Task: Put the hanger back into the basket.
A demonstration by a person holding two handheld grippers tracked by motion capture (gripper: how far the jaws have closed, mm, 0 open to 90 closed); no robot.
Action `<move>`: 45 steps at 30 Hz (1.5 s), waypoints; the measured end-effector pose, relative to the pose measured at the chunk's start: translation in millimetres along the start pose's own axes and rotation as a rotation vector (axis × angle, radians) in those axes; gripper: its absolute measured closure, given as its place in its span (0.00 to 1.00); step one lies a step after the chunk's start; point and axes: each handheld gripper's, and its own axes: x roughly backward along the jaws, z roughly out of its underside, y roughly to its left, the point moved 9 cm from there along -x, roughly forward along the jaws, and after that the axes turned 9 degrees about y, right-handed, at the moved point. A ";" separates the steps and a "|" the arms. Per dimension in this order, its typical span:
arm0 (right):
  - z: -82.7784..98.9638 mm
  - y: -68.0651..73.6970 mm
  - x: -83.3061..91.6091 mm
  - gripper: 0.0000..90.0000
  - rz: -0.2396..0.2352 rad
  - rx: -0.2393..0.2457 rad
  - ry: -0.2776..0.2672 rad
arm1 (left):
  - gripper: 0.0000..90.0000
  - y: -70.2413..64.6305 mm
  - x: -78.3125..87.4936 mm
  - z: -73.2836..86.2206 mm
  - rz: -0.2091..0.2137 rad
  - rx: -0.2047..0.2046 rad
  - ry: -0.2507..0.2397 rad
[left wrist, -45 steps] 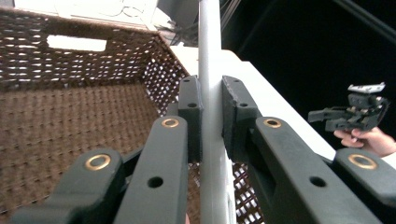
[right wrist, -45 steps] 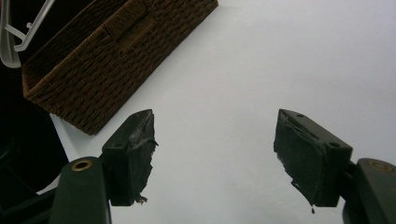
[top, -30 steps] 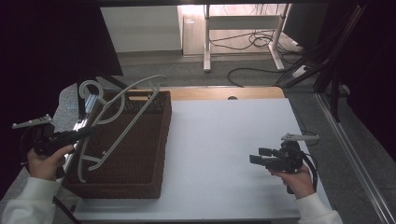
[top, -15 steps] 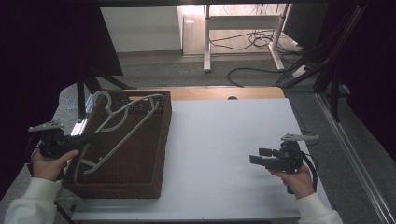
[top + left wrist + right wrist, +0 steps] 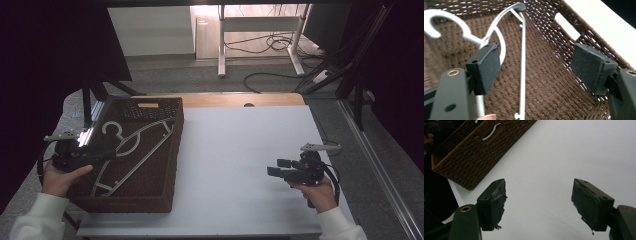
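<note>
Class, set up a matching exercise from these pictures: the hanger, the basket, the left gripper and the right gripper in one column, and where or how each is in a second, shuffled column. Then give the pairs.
Things:
1. white hanger
2. brown wicker basket
3. left gripper
4. right gripper

States:
A. over the bare white table, jaws open
B. lying flat inside the basket
C. on the table's left part
D. at the basket's left rim, jaws open, just released

Pairs: 1-B, 2-C, 3-D, 4-A

Left gripper view: hanger [image 5: 522, 62] cut off at bottom edge, its hook [image 5: 439, 21] clipped at left. Right gripper view: basket [image 5: 474, 152] runs off top and left. High view: left gripper [image 5: 107, 151] tips too dark to make out.
</note>
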 end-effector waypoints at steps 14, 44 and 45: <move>0.3 -3.4 -0.8 0.27 0.047 0.030 0.009 | 0.29 -71.6 -2.0 -1.4 -0.019 -0.141 0.000; 5.5 -1.3 -4.3 0.15 0.136 0.192 0.035 | 0.30 -136.1 -61.5 4.0 0.032 -0.163 0.045; 6.1 -2.1 -5.2 0.14 0.137 0.191 0.039 | 0.30 -136.4 -61.1 4.0 0.033 -0.163 0.042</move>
